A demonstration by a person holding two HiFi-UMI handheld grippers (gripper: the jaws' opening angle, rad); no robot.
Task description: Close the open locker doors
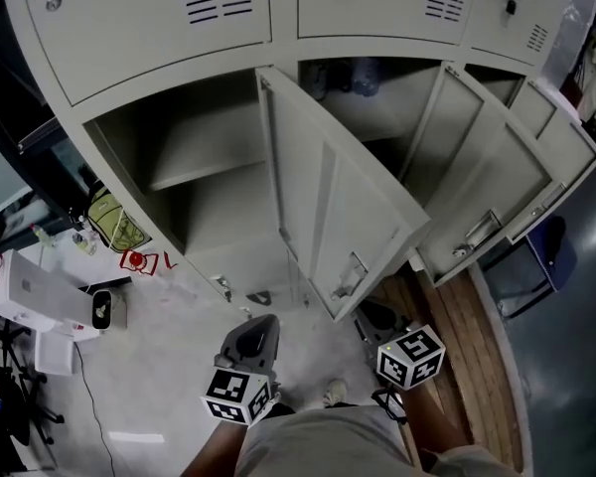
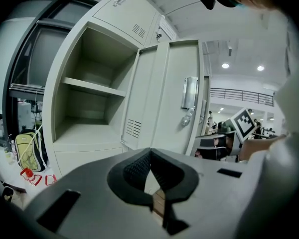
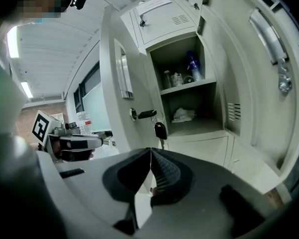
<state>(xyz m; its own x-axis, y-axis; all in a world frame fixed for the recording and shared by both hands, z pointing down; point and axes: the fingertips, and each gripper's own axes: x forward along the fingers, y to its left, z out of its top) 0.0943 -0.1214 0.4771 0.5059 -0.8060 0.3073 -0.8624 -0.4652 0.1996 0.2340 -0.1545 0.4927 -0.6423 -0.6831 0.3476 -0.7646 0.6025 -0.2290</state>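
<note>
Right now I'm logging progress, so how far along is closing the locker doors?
Done: only the upper doors look shut. In hand: nothing; the left hand-held gripper and right hand-held gripper are both shut, empty, short of any door. Left: the lower row's left door, middle door and right door all stand open.

Middle locker door (image 1: 348, 207) screens its compartment's lower half. Upper-shelf items (image 1: 363, 76) too dim to identify. White crumpled item (image 3: 183, 115) at lower shelf's back edge: cloth or paper, undetermined. White equipment (image 1: 20, 301) cut by left edge.
</note>
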